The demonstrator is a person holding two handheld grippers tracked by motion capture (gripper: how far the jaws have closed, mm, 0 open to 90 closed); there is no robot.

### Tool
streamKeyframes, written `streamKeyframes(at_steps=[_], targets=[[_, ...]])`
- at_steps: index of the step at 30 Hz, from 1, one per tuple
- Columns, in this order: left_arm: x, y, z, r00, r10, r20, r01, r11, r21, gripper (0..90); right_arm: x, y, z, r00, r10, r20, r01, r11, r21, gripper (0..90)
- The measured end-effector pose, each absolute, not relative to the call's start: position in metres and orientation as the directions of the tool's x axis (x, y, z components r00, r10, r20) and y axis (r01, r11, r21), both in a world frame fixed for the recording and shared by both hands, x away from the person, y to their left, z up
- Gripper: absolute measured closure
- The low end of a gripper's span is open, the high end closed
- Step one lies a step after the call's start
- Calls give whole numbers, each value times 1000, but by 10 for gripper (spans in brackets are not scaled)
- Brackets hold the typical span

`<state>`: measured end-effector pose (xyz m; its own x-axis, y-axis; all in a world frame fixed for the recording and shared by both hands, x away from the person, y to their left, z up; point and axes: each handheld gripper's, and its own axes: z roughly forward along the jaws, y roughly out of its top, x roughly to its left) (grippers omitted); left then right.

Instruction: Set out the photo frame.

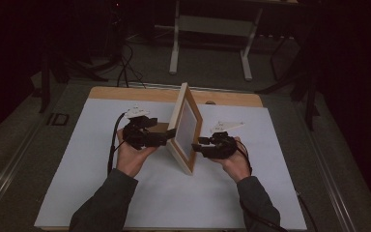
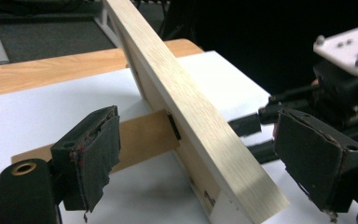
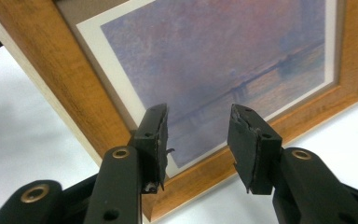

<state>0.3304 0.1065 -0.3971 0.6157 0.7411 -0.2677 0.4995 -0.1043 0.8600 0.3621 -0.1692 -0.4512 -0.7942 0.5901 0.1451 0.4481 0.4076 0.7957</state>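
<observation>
In the middle of the white worktop (image 1: 101,193) a wooden picture frame (image 1: 178,121) stands on its lower edge, leaning back, its near corner pointing toward the person. The left gripper (image 1: 166,137) is behind the frame, and the right gripper (image 1: 198,145) is in front of it, each held in a hand whose sleeve comes in from the bottom of the high view. In the left gripper view the left gripper's jaws stand wide apart, pressing on nothing; the frame's pale side edge (image 2: 200,116) rises between them, and a brown easel stand (image 2: 140,140) reaches from the back of the frame down to the worktop beside the left jaw. That stand is hinged to the frame's back at a small dark fitting (image 2: 173,127). The right gripper appears farther off in that view, just past the frame, with its grey plate (image 2: 349,49) on top. In the right gripper view the right gripper's jaws are also apart and grip nothing; they point at the lower part of the picture (image 3: 223,60), a hazy purple and pink scene with a white mat inside the brown moulding. Whether its fingertips touch the glass cannot be told.
</observation>
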Motion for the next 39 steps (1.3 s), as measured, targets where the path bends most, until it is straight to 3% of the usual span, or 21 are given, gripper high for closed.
streamKeyframes(at_steps=[8,17,29,39], targets=[[327,93,-404,628,738,-245,502,-144,853,162,362,-174,-452,-786,600,150,456,399,795,563],[321,84,-415,612,757,-229,500,-146,854,245,365,-183,-449,-775,613,155,461,381,801,566],[321,79,-422,616,751,-237,527,-169,833,484,365,-182,-452,-774,612,160,464,378,801,566],[319,79,-420,609,757,-237,531,-168,831,539,364,-183,-451,-775,612,159,462,377,803,564]])
